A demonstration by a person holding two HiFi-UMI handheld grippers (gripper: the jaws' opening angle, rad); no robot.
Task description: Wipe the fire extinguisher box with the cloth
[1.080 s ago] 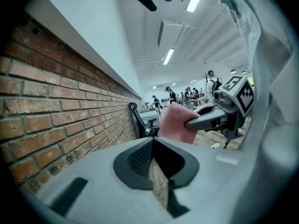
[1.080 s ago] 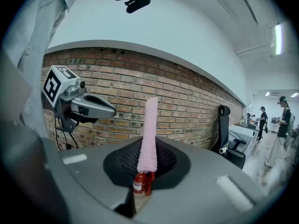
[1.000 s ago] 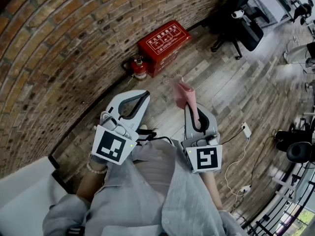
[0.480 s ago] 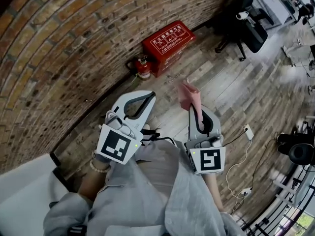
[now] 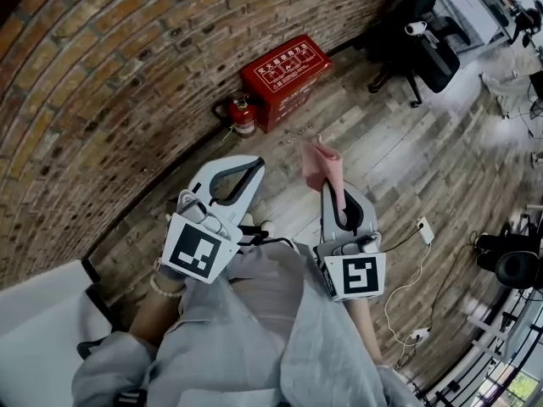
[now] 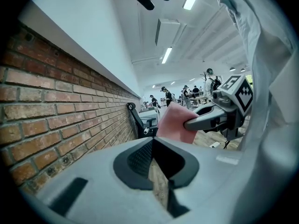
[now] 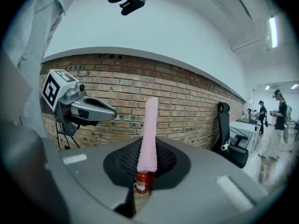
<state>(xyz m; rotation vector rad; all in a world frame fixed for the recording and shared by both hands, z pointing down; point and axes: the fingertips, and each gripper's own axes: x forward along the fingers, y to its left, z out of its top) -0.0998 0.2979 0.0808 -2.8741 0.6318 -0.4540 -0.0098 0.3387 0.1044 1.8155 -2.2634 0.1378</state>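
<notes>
The red fire extinguisher box (image 5: 284, 75) stands on the wooden floor against the brick wall. A small red fire extinguisher (image 5: 243, 117) stands at its left and shows through the jaw gap (image 7: 144, 182) in the right gripper view. My right gripper (image 5: 328, 186) is shut on a pink cloth (image 5: 321, 164), which sticks up between its jaws (image 7: 149, 134). My left gripper (image 5: 252, 166) is held beside it, shut with nothing in it. Both hang in front of the person's body, well short of the box. In the left gripper view the pink cloth (image 6: 175, 122) and right gripper (image 6: 187, 123) appear ahead.
A black office chair (image 5: 424, 41) stands right of the box. A white plug block with a cable (image 5: 422, 227) lies on the floor at the right, near a black stool (image 5: 509, 261). A white surface (image 5: 34, 312) is at the lower left. People stand far off (image 7: 279, 111).
The head view has shifted slightly. Both grippers keep nearly the same place in front of the body, and the right one still holds the cloth.
</notes>
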